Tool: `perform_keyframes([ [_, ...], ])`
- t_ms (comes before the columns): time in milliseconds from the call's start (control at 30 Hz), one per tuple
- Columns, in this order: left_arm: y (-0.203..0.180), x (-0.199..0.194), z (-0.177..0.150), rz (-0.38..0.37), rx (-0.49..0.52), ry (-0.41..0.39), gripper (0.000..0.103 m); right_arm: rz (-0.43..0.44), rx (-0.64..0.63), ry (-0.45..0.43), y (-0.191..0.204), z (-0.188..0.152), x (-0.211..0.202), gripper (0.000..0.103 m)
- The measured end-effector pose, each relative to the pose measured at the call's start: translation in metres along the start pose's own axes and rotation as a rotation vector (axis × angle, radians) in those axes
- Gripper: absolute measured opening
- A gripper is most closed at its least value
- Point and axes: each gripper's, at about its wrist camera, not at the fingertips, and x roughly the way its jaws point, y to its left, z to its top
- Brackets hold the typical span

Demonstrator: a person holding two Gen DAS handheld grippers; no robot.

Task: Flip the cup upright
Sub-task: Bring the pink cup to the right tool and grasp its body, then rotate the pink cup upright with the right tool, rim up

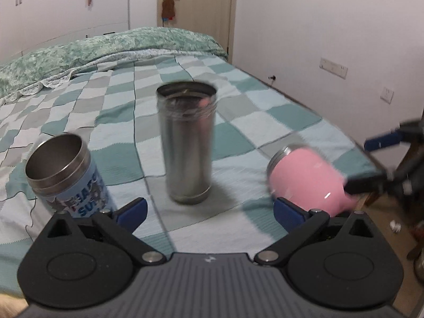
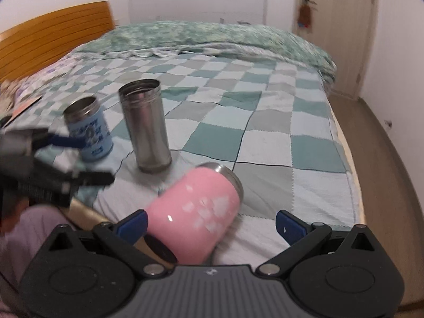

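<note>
A pink cup lies on its side on the checked bedspread, steel rim pointing away from me; it also shows in the left wrist view. My right gripper is open, its jaws either side of the pink cup's base, not closed on it. My left gripper is open and empty, just in front of an upright tall steel cup. An upright blue printed cup stands left of it. The right gripper's fingers show at the right edge of the left view.
The checked bedspread covers the bed, with a green quilt bunched at the far end. The bed's edge and wooden floor lie to the right. A wooden headboard stands at left, a door behind.
</note>
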Motion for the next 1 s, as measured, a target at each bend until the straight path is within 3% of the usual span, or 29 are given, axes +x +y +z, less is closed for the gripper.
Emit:
perform_keyframes([
  [400,0.030,0.036,-0.011,-0.099,0.080,0.052,0.103,-0.108,0.196,0.220,0.005,0.041,0.077,0.103],
  [567,0.036,0.052,-0.012,-0.116,0.101,0.059,0.103,-0.089,0.303,0.306,-0.004,0.047,0.098,0.103],
  [800,0.038,0.062,-0.010,-0.136,0.096,0.044,0.103,-0.082,0.297,0.359,-0.002,0.051,0.123,0.103],
  [867,0.037,0.063,-0.009,-0.142,0.090,0.042,0.103,-0.078,0.304,0.382,-0.005,0.050,0.132,0.099],
  [933,0.036,0.063,-0.010,-0.146,0.088,0.042,0.103,-0.075,0.316,0.391,-0.009,0.050,0.136,0.084],
  [1000,0.033,0.062,-0.010,-0.149,0.086,0.040,0.103,-0.033,0.312,0.349,-0.010,0.048,0.130,0.084],
])
